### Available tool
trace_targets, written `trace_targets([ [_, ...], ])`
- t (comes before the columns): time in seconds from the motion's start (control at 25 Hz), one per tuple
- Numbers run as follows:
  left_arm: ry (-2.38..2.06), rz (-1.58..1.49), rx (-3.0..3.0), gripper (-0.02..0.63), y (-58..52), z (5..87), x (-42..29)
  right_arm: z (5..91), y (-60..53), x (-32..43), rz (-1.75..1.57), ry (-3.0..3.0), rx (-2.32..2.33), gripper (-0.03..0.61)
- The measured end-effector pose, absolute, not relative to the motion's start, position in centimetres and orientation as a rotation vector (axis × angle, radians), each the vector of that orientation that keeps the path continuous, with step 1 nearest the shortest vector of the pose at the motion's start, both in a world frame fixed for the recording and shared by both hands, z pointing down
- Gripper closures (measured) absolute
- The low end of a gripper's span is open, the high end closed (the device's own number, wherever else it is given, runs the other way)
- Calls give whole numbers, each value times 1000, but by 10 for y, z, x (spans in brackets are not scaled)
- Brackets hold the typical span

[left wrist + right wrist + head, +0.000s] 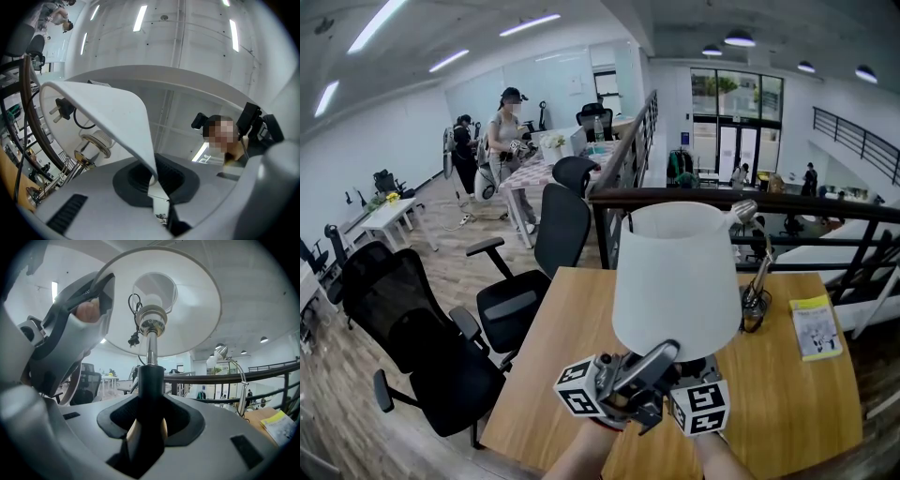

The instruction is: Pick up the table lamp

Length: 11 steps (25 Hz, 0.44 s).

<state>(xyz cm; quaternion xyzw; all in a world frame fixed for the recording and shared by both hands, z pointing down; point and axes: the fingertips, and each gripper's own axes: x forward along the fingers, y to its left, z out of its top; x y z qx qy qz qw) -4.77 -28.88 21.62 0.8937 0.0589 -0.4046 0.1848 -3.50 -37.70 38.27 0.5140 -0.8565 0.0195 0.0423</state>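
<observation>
The table lamp has a white shade [675, 272] and hangs over the wooden table [787, 403]. My left gripper [661, 356] points up and is shut on the shade's lower rim [117, 112], which runs down between the pads. The bulb socket [96, 143] and a black plug [63, 108] show inside the shade. In the right gripper view the lamp's black stem [151, 380] stands upright between the pads of my right gripper [150, 416], which is shut on it. That view also shows the left gripper [101, 291] at the shade's edge. In the head view the shade hides the right jaws.
A yellow booklet [815, 326] lies at the table's right. A chrome desk lamp [757, 281] stands behind the shade. Black office chairs [534, 272] [422, 347] sit left of the table, a dark railing [750, 202] runs beyond it, and people [504, 131] stand at the back.
</observation>
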Motion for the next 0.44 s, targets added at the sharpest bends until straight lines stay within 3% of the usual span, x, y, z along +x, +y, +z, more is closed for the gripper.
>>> trace_targets([
  [0.44,189,-1137,2529,603,-280,211,-44,376,-372,-31,40,-2627,1589,416],
])
